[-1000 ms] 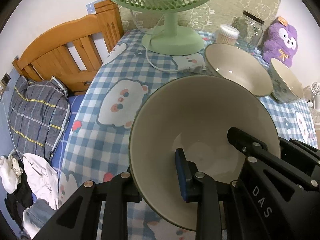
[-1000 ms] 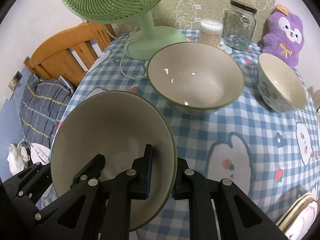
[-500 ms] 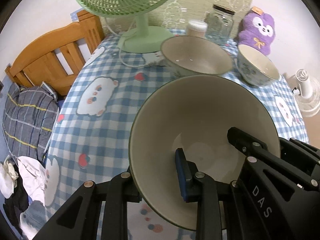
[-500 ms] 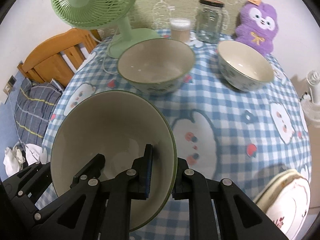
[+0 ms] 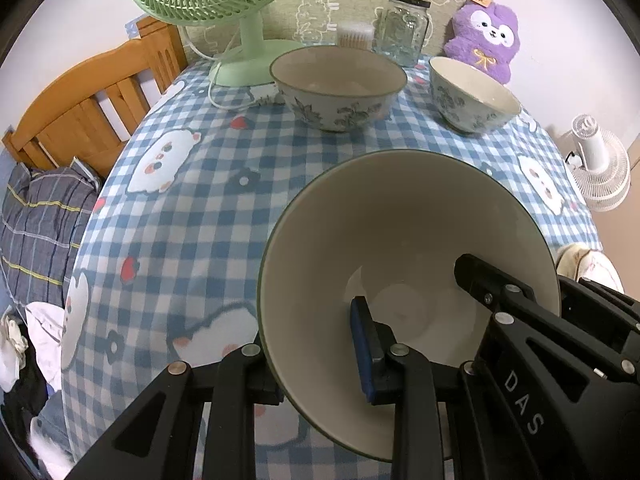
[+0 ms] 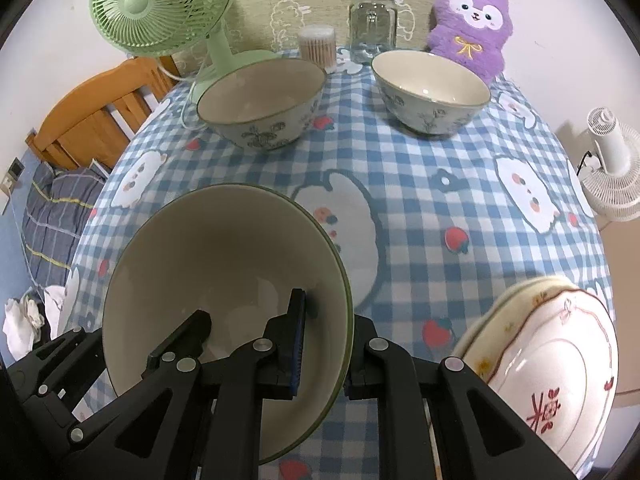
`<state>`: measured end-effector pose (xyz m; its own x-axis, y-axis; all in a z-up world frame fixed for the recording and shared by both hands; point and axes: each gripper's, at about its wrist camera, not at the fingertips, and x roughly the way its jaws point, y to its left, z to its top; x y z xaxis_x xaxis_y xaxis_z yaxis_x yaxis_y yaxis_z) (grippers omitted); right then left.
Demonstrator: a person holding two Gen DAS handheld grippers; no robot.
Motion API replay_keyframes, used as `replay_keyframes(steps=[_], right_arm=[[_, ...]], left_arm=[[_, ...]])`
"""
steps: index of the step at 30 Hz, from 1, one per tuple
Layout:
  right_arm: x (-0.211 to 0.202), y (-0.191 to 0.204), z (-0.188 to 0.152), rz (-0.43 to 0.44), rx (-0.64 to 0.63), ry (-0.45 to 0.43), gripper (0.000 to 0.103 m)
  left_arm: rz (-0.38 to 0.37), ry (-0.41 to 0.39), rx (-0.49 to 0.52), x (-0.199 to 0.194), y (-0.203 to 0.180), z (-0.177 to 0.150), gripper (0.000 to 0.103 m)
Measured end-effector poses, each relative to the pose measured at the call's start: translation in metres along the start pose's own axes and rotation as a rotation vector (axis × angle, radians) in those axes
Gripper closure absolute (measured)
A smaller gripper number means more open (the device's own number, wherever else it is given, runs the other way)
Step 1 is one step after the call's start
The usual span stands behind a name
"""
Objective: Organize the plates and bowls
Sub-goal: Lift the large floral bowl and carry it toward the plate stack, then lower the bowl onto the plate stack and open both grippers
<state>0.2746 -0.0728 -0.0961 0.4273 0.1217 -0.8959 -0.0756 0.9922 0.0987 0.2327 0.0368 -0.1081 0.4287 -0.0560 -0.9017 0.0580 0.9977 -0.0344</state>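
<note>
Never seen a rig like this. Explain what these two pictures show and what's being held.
A person holds a two-finger tool in each hand, each with a camera looking along its fingers. In the left view, the left tool pinches the rim of a big bowl. In the right view, the right tool pinches the same bowl's opposite rim. On the checked table stand two more bowls, a fan, a jar, a plush toy and plates.

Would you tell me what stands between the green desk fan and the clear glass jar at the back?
A small round tub of cotton swabs stands between the green desk fan and the clear glass jar, clearest in the right wrist view.
</note>
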Motion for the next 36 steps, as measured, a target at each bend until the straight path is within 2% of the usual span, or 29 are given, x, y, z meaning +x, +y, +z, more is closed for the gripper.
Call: replay_keyframes(steps=[19, 23, 26, 28, 30, 36], right_arm=[[0.007, -0.005, -0.019, 0.007, 0.002, 0.027, 0.085], [0.008, -0.003, -0.019, 0.015, 0.003, 0.033, 0.08], [0.005, 0.0, -0.018, 0.034, -0.013, 0.026, 0.065], [0.001, 0.001, -0.016, 0.025, -0.016, 0.013, 0.037], [-0.004, 0.002, -0.015, 0.02, -0.014, -0.007, 0.034], [-0.014, 0.004, -0.007, 0.019, -0.02, -0.016, 0.031]], left_arm=[[-0.001, 0.023, -0.005, 0.007, -0.005, -0.017, 0.077], [-0.016, 0.031, -0.005, 0.007, -0.006, -0.017, 0.068], [-0.02, 0.013, -0.012, 0.003, -0.004, -0.015, 0.061], [-0.021, 0.01, -0.022, 0.0, -0.002, -0.014, 0.051], [-0.018, -0.002, -0.026, -0.005, -0.002, -0.012, 0.043], [-0.007, -0.021, -0.016, -0.016, 0.0, -0.003, 0.028]])
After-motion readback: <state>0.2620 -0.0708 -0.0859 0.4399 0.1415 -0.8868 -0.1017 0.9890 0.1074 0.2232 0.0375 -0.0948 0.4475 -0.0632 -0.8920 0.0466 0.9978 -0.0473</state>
